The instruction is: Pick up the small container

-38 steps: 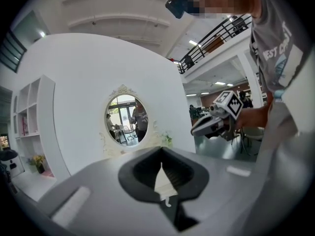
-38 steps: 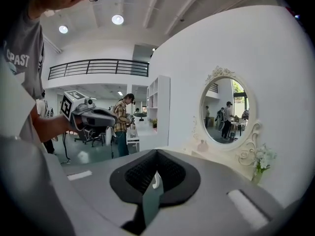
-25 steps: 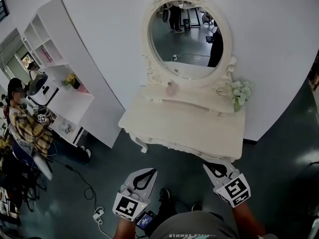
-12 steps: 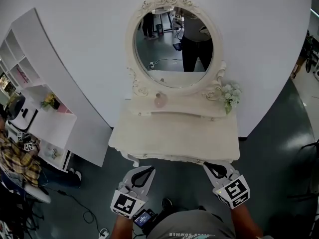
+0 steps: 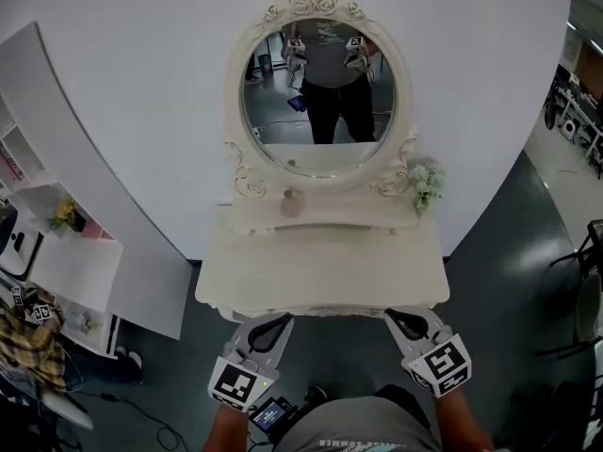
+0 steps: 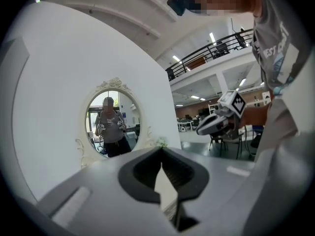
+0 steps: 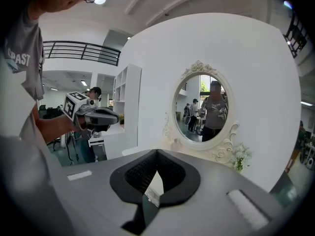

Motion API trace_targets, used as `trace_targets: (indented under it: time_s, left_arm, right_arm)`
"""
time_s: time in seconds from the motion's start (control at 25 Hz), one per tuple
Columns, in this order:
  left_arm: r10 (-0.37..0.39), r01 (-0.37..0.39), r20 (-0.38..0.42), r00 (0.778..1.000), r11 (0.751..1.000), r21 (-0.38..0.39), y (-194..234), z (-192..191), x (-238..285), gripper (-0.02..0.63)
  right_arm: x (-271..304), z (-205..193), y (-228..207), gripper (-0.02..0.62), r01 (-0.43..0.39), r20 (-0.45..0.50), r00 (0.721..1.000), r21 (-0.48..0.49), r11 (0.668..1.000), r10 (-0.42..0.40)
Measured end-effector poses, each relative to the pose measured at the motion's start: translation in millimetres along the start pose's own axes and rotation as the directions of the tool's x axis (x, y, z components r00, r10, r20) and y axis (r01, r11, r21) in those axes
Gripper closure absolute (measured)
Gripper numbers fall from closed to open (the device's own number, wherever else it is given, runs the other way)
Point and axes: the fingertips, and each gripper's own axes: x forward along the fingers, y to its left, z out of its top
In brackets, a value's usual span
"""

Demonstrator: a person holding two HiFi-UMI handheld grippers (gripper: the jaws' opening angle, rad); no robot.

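Observation:
The small container (image 5: 291, 204) is a pale pink, rounded bottle on the raised back shelf of the cream dressing table (image 5: 320, 262), just under the oval mirror (image 5: 316, 92). It also shows in the right gripper view as the container (image 7: 176, 144) at the mirror's foot. My left gripper (image 5: 279, 320) and right gripper (image 5: 403, 319) hover at the table's front edge, well short of the container. Both are shut with nothing between the jaws. In the left gripper view my own jaws (image 6: 160, 150) hide the table and the container.
A small bunch of pale flowers (image 5: 424, 185) stands at the right end of the back shelf. A white shelving unit (image 5: 66, 262) stands to the left, with a seated person (image 5: 28, 332) beyond it. A dark chair (image 5: 586, 281) is at the far right.
The view has swung left to face the dressing table squarely, and my reflection now fills the mirror. Both grippers stay shut at the table's front edge.

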Motion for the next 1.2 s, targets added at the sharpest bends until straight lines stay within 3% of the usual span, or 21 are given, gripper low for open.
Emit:
trace_targets:
  time_s: [0.48, 0.76, 1.2]
  left_arm:
    - [0.019, -0.020, -0.020, 1.000, 0.999, -0.038, 44, -20, 24, 0.603]
    - [0.122, -0.126, -0.074, 0.990, 0.991, -0.052, 66, -22, 65, 0.603]
    - [0.281, -0.291, -0.149, 0.948, 0.956, -0.048, 89, -20, 132, 0.603]
  right_arm:
    - [55, 12, -17, 0.594, -0.052, -0.030, 0.998, -0.014, 0.999, 0.052]
    - [108, 14, -68, 0.594, -0.169, -0.006, 0.986, -0.021, 0.985, 0.168]
    - [175, 19, -132, 0.594, -0.362, 0.016, 0.932, -0.054, 0.931, 0.363]
